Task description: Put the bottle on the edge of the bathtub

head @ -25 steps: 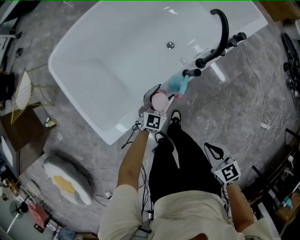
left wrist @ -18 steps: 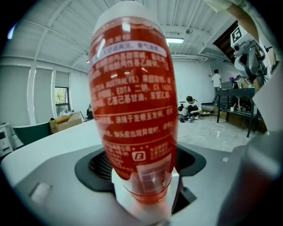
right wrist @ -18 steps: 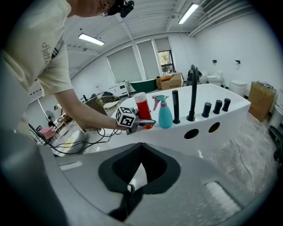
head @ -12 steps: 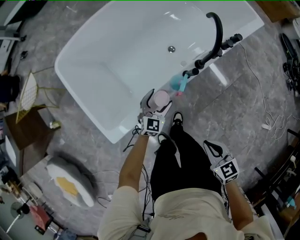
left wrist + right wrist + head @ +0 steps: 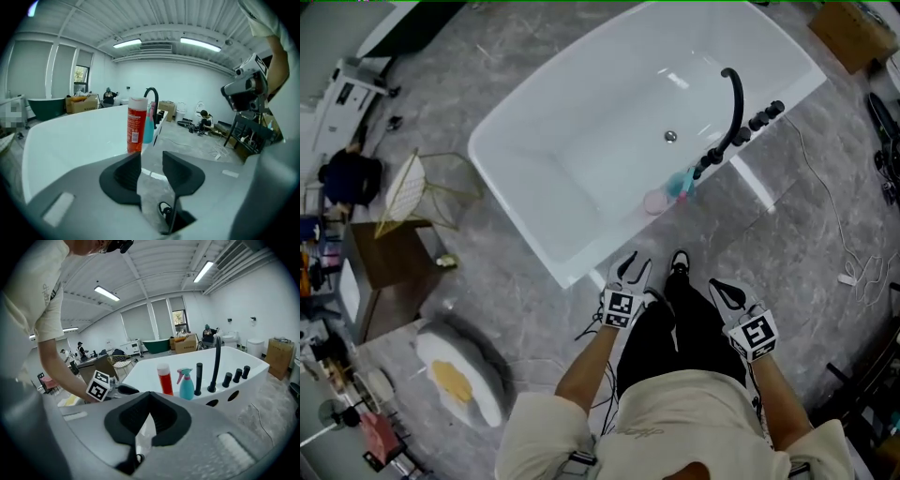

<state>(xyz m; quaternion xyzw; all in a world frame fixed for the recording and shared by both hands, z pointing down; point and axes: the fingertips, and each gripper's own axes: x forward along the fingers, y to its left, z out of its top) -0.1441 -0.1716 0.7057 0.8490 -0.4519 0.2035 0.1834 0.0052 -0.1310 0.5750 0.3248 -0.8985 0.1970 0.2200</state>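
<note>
Bottle (image 5: 653, 202) stands upright on the near rim of the bathtub (image 5: 572, 159), just beside the blue spray btl (image 5: 680, 183) at its 2 o'clock. The black faucet (image 5: 733, 103) is further along the same way. So the placing step looks done, imo.

Left claw (image 5: 630, 269) hangs off the tub over the floor, bottle at its 1 o'clock and well apart. Its jaws are parted w/ a narrow gap and closing, nothing btwn them, only floor showing thru. Right claw (image 5: 727, 292) sits at left's 4 o'clock, jaw tips pressed together, empty.

Next: prob just a check that the bottle sits fully on the rim. If it needs a nudge, left claw must spread wider than the bottle and come in level, w/o clipping the spray btl.
</note>
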